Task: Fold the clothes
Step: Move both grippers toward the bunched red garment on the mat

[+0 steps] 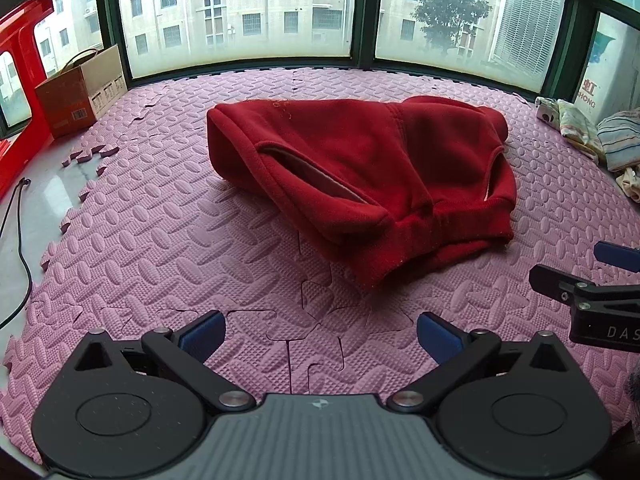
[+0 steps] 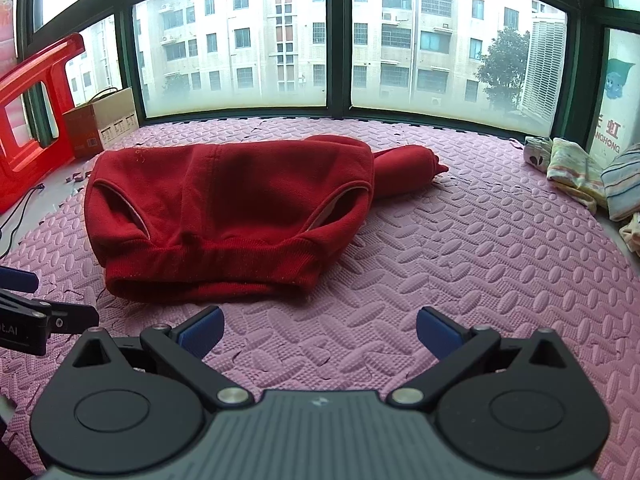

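Hoodie (image 1: 360, 176) lies mid-frame on the pink foam mat (image 1: 160, 248), bunched, not flat. Ribbed hem faces the grippers; two slit pockets gape, pale lining showing. In the right wrist view a rolled sleeve (image 2: 404, 168) sticks out past the body toward centre-right of the frame, toward the window (image 2: 440, 40).

Left gripper (image 1: 320, 338): jaws wide, nothing between the blue pads, only mat. Right gripper (image 2: 320, 334): same, jaws wide and empty. Both hang short of the hem, apart from the cloth, no contact.

Key relation: the garment sits ahead of both pairs of jaws. From the left wrist view it lies ahead and to the right, hem corner at lower centre-right. From the right wrist view it lies ahead and to the left, hem spanning left to centre. So the hoodie lies roughly between the two grippers, long axis of the hem running across both frames, body running away toward the window. The right gripper looks somewhat closer to the hem, though the fisheye makes that hard to judge.

Judgement: folding not yet begun; likely first move is to take the hem corners, one each, and spread the body flat.

Surroundings: cardboard box (image 1: 80, 92) upper left, red plastic frame (image 1: 20, 80) at left edge, pile of clothes (image 2: 592, 176) at right edge.
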